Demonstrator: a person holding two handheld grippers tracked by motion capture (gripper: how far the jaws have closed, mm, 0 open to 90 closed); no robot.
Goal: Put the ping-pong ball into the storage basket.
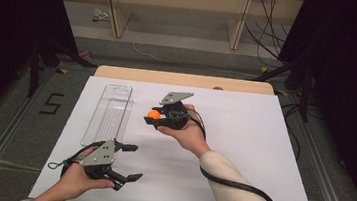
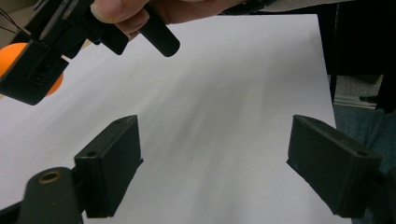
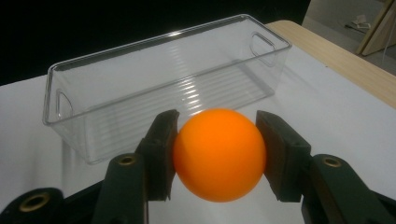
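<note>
A white sheet [image 1: 241, 152] is covering the wooden table [image 1: 183, 79], forming the work surface. A clear plastic bin [image 1: 110, 111], long and rectangular with cut-out handles at both ends, is lying on the left part of the sheet with its open side up. The left gripper [image 1: 129, 161] is sitting near the front edge, just below the bin's near end, with its jaws spread wide and nothing between them. The right gripper [image 1: 153, 117] is hanging above the sheet just beside the bin's right wall, pointing toward it. Its jaws are clamping an orange ball [image 3: 218, 154], one pad pressing on each side. The ball is being held off the sheet, outside the bin.
</note>
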